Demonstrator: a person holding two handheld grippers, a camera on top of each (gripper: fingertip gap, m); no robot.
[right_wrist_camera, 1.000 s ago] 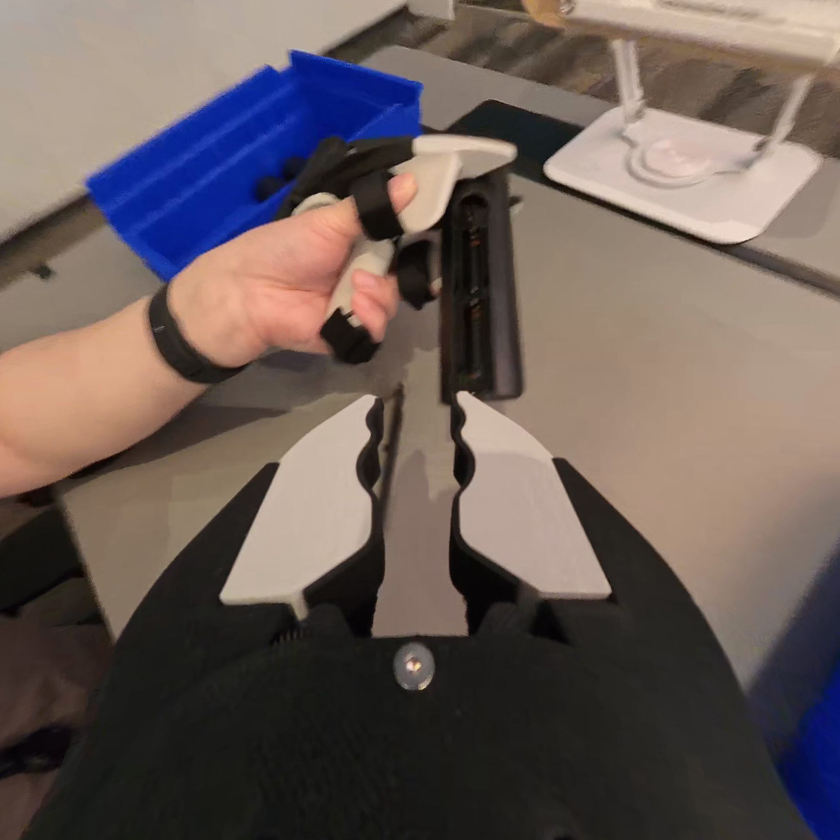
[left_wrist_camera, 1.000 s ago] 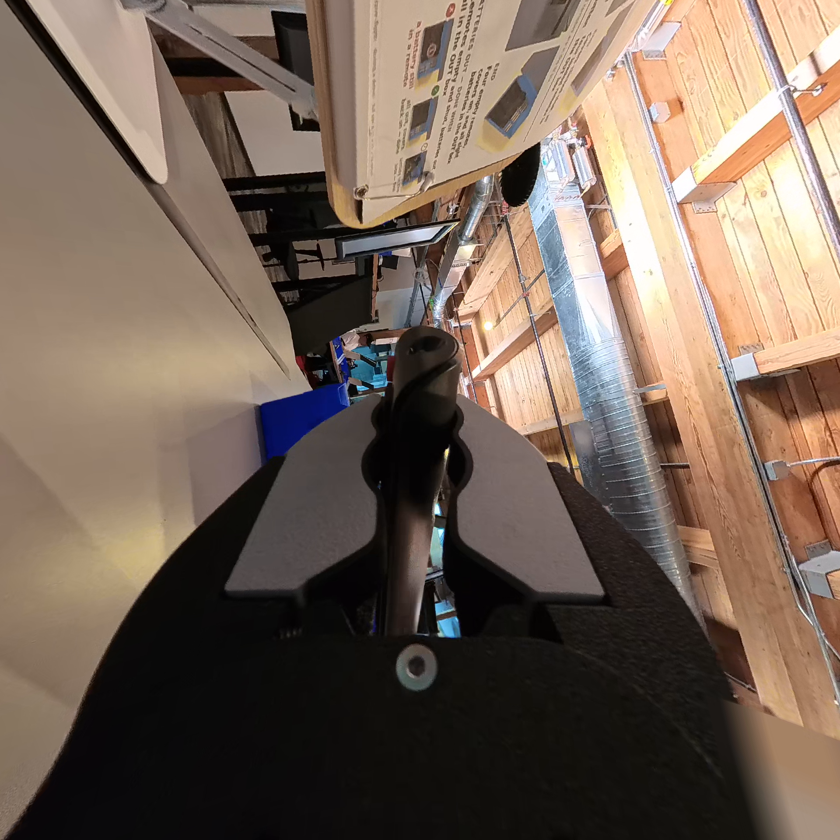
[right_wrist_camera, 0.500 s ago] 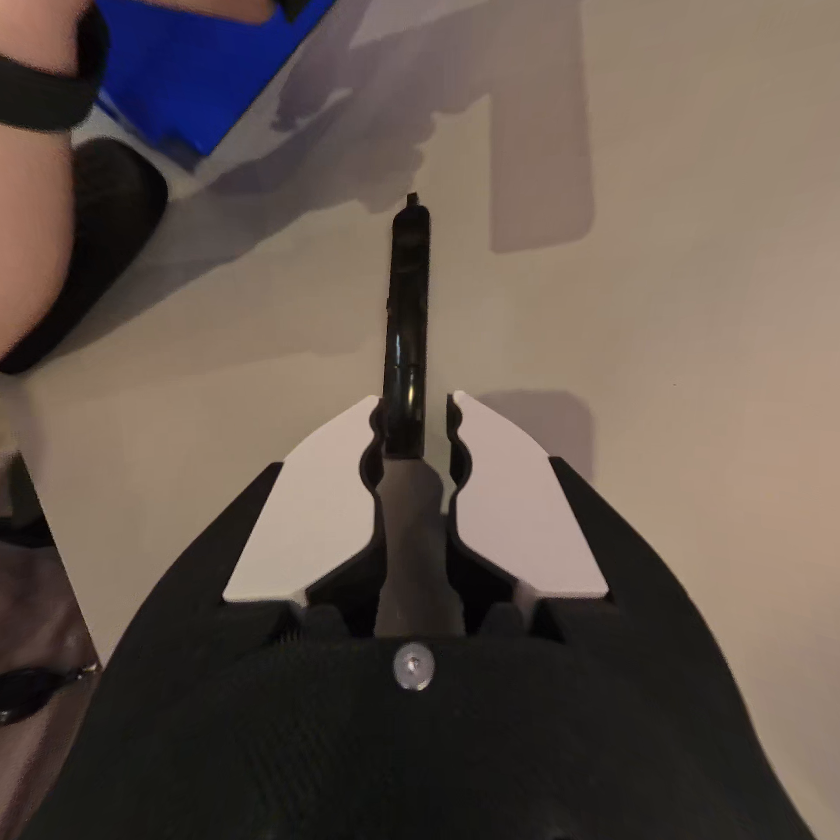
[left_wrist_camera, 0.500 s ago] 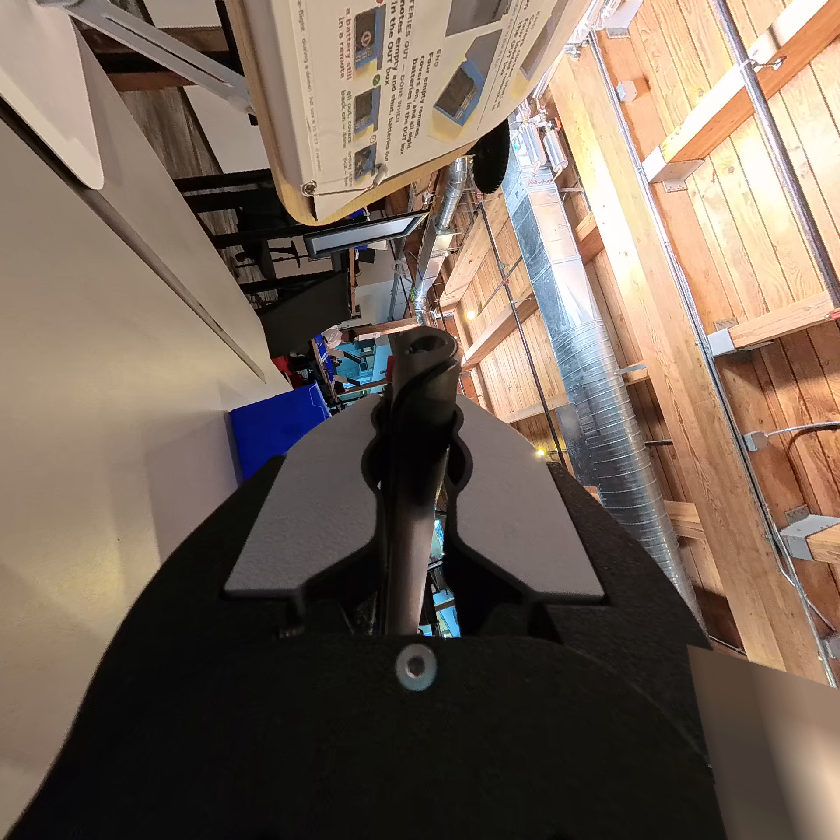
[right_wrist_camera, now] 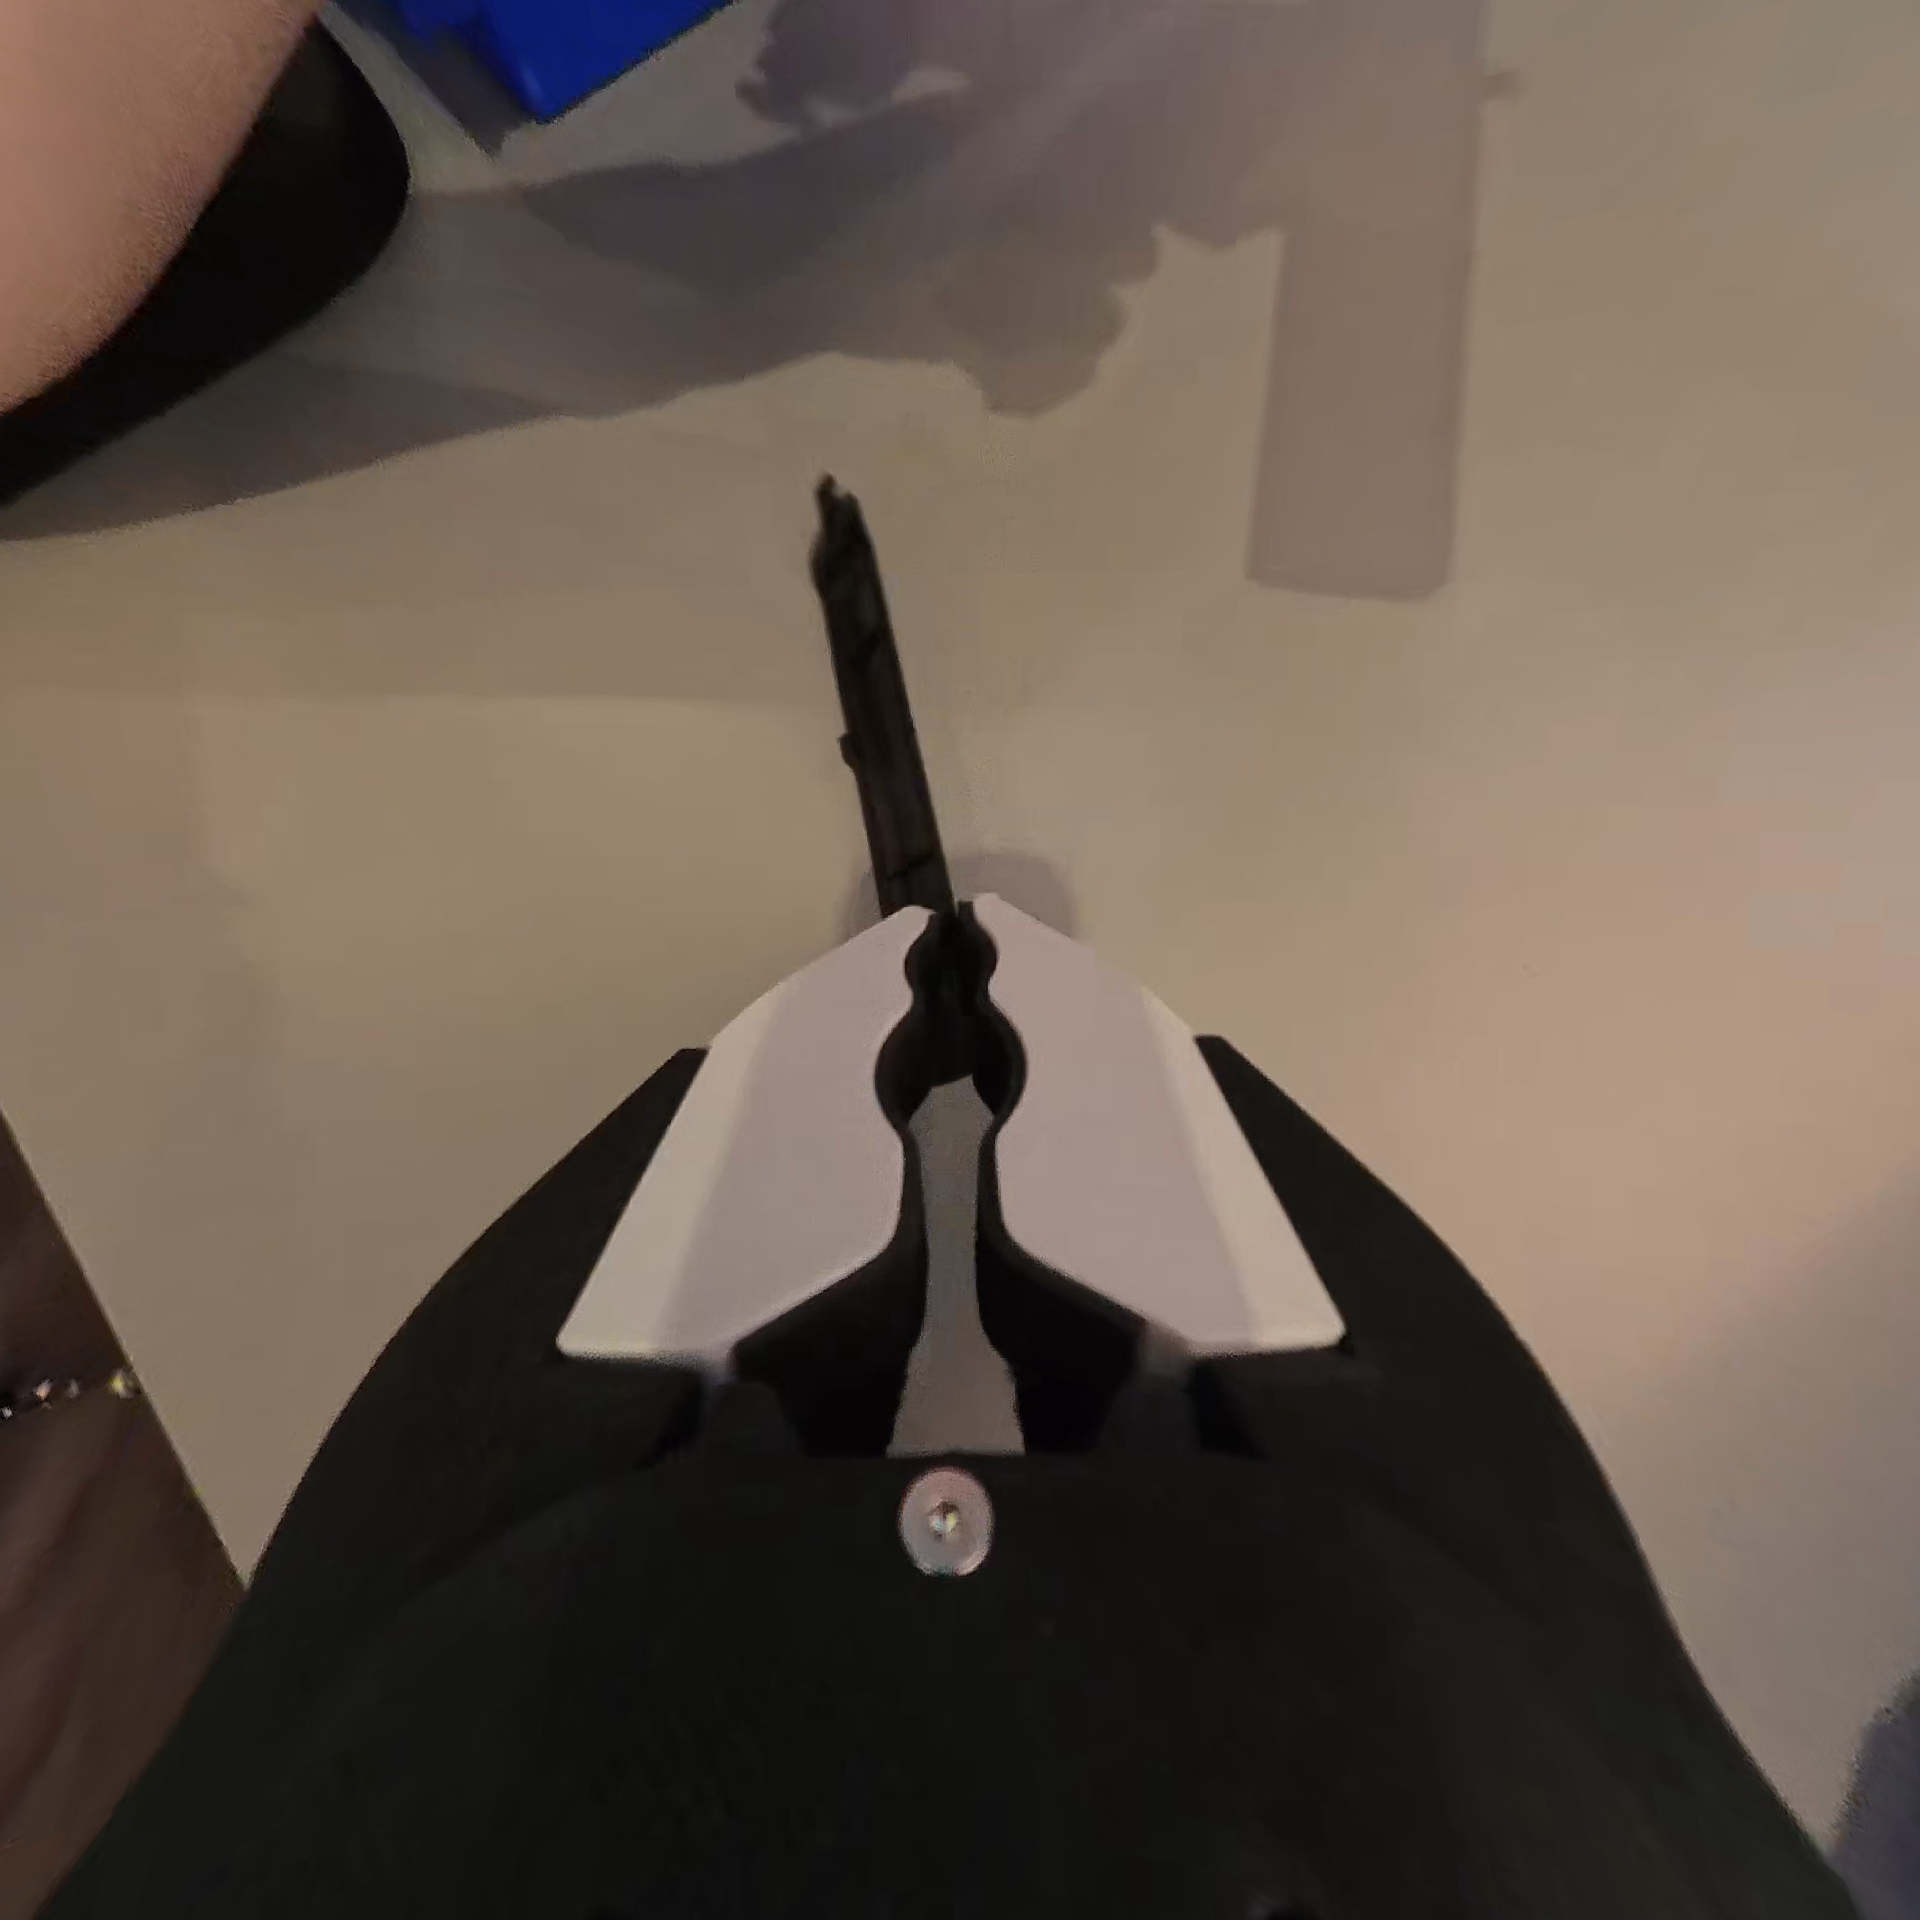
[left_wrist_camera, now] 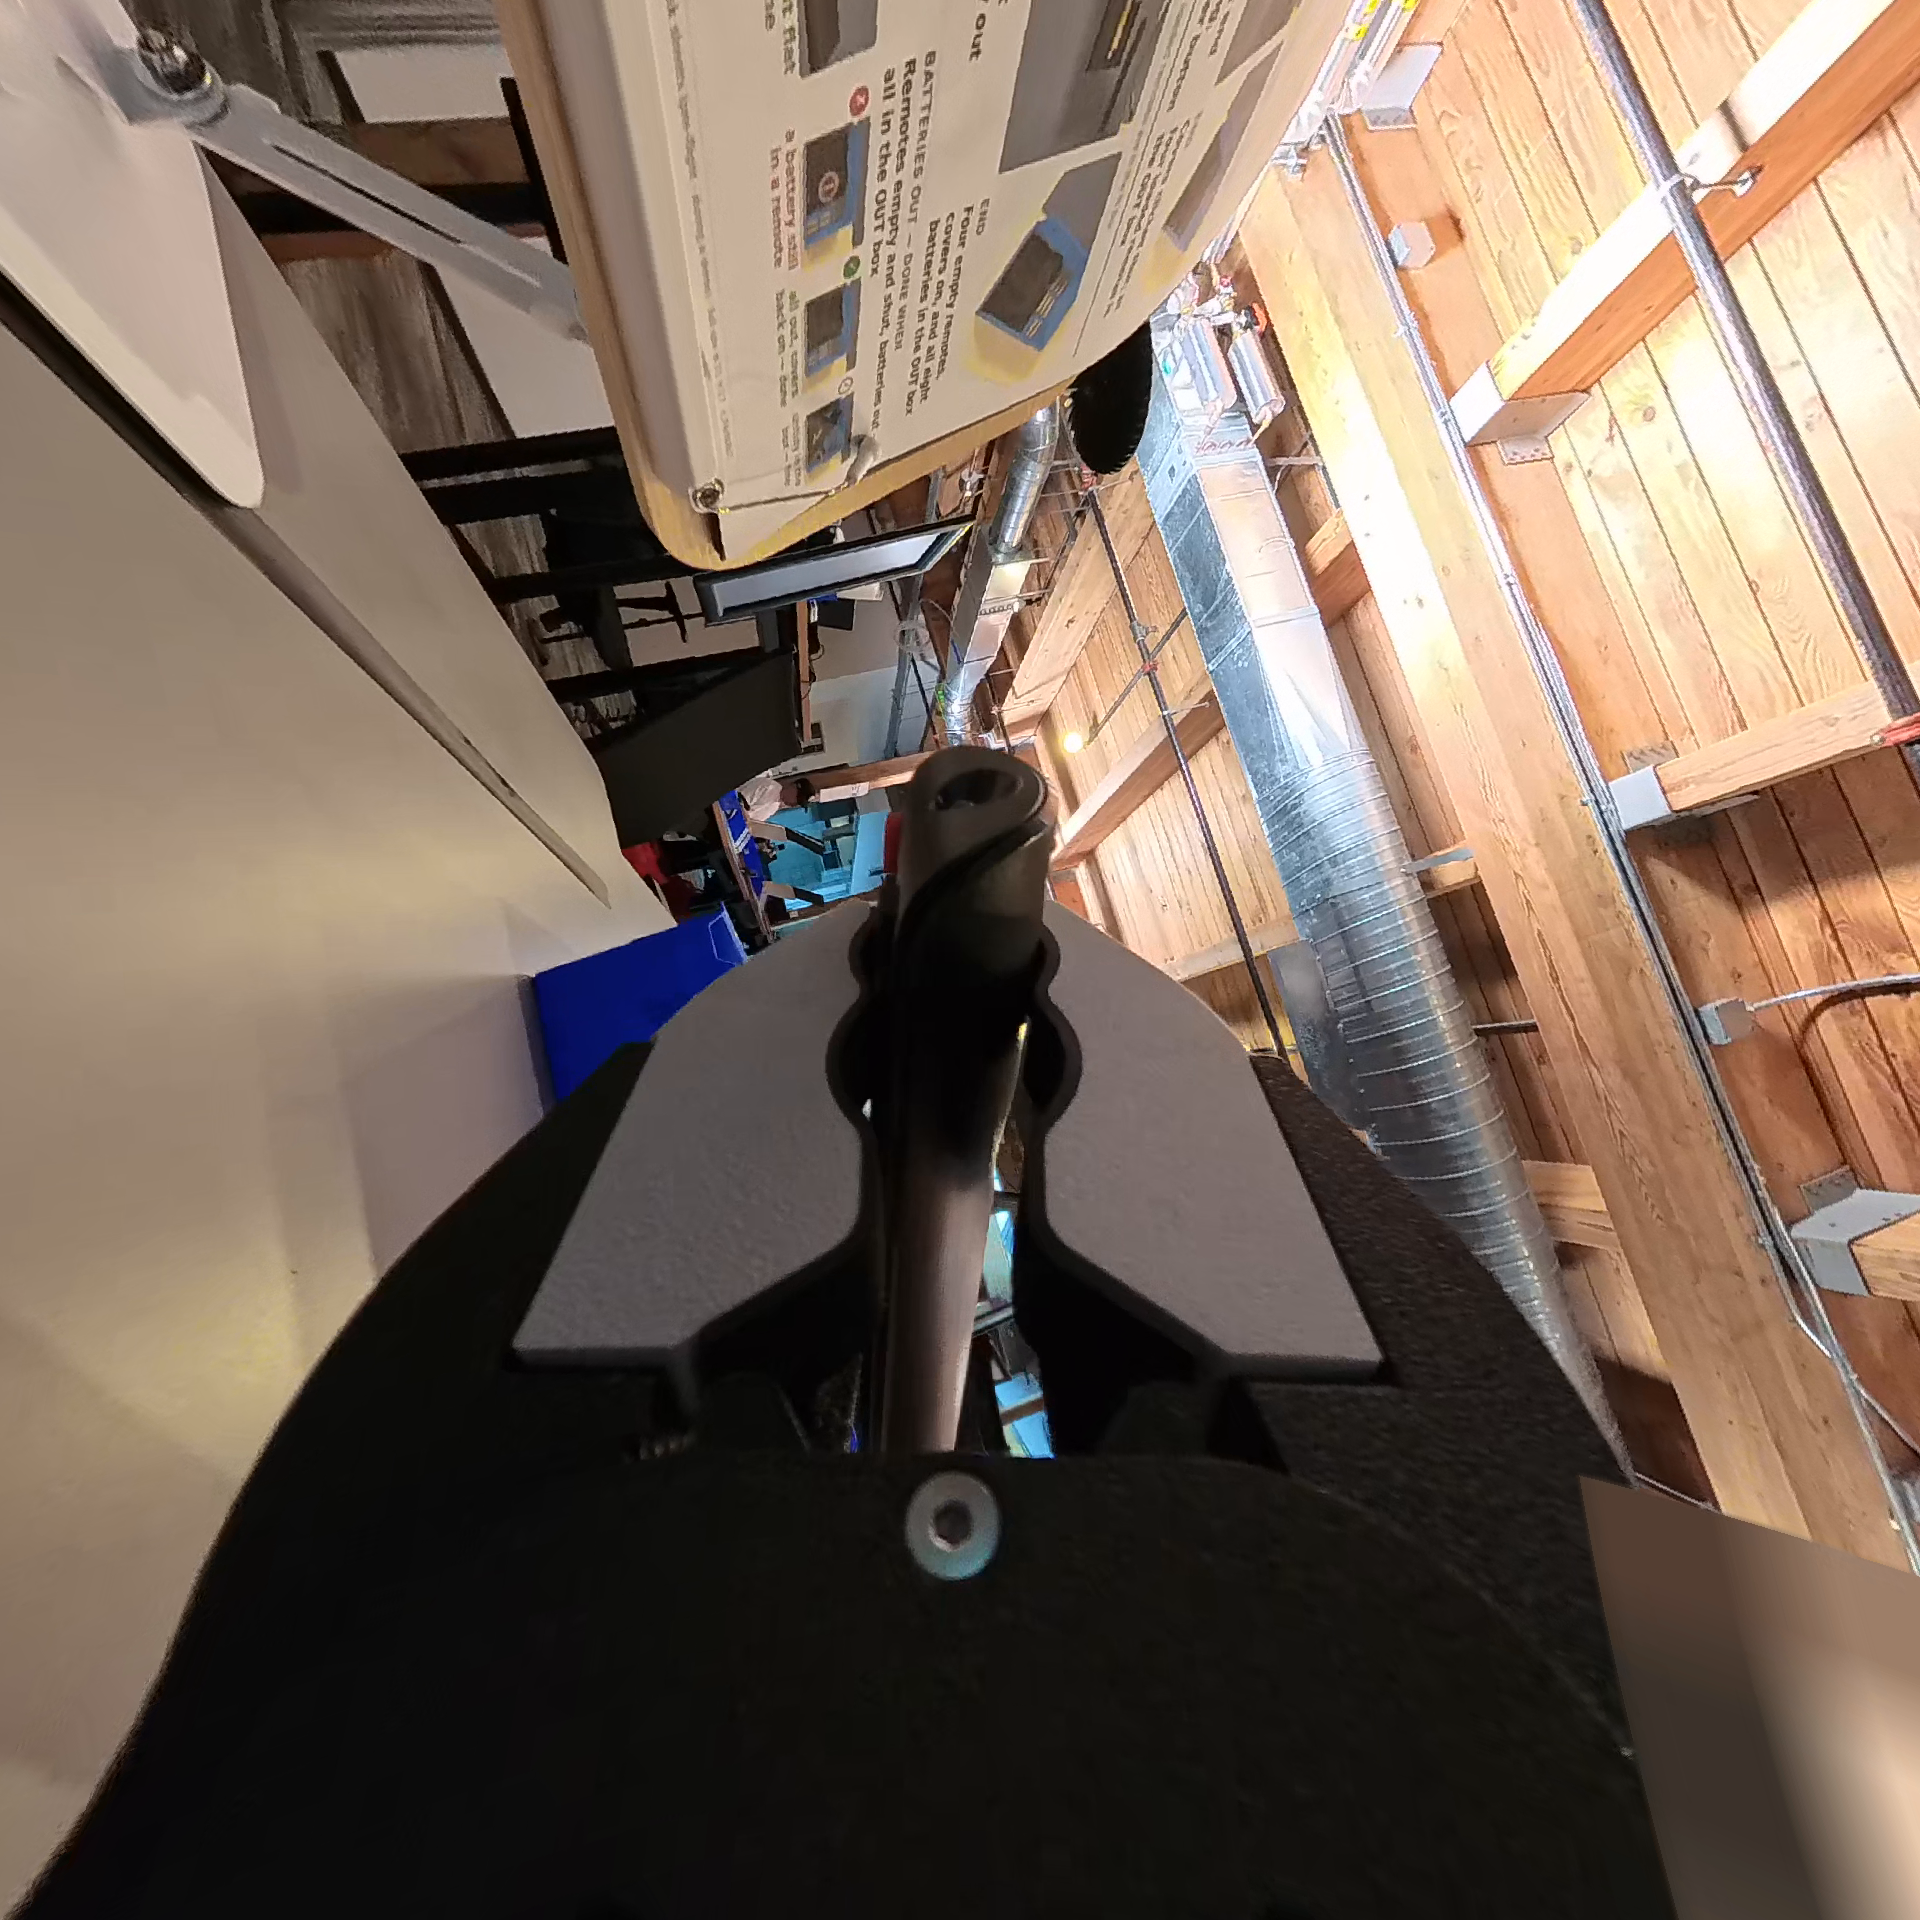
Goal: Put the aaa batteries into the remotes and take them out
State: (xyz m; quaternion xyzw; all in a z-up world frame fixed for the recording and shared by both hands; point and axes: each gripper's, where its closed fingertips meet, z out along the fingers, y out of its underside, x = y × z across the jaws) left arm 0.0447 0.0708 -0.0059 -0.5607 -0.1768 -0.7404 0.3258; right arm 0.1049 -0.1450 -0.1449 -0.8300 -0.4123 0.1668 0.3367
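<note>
The pale grey table (right_wrist_camera: 1455,935) carries a blue bin (right_wrist_camera: 582,52).

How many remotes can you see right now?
1. The black remote is clamped in the left gripper. The right gripper pinches only a thin black strip, possibly a cover. Others may lie out of view.

Left wrist view, rolled sideways: laminated instruction sheet (left_wrist_camera: 914,208) on wooden board, top centre, carried by white stand w/ angled metal arm (left_wrist_camera: 364,197). Pale tabletop (left_wrist_camera: 208,935) fills left side. Plank ceiling w/ beams (left_wrist_camera: 1662,623); ribbed silver duct (left_wrist_camera: 1340,883) runs diagonally beneath it. Right wrist view: beige tabletop (right_wrist_camera: 1455,935) bearing soft grey shadows near top.
</note>
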